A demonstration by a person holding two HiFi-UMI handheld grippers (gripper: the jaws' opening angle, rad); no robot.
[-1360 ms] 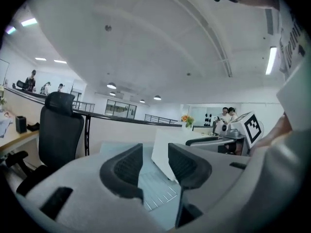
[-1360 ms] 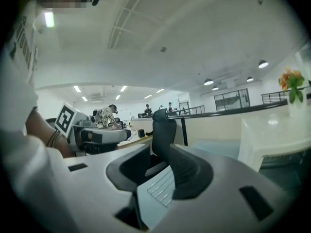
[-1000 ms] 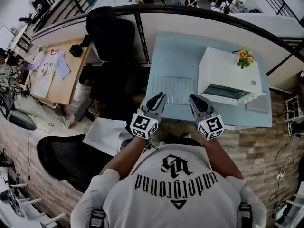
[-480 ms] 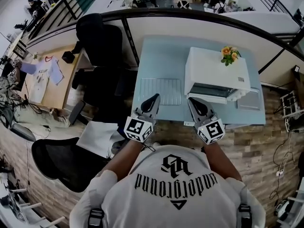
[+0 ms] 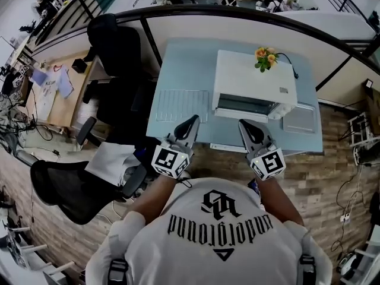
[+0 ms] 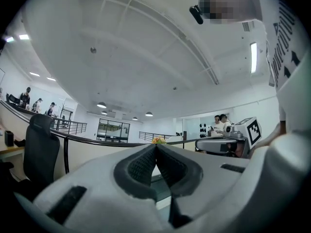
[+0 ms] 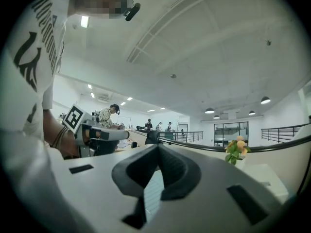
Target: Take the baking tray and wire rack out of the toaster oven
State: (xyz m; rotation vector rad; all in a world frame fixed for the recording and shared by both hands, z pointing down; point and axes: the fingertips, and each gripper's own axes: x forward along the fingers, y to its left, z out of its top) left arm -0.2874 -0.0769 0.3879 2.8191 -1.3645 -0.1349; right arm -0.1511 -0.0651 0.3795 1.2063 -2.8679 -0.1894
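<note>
While the left gripper [image 5: 191, 122] and right gripper [image 5: 244, 126] are both clenched on nothing near the front edge of the surface [image 5: 184, 61], one wire rack [image 5: 181, 105] lies flat just left of the single toaster oven [image 5: 252, 82]. One baking tray [image 5: 300, 119] lies just right of it, both outside it.

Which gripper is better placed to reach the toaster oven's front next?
Right, probably: the right gripper sits just before the toaster oven, while the left gripper faces the wire rack. Both are shut and empty.
</note>
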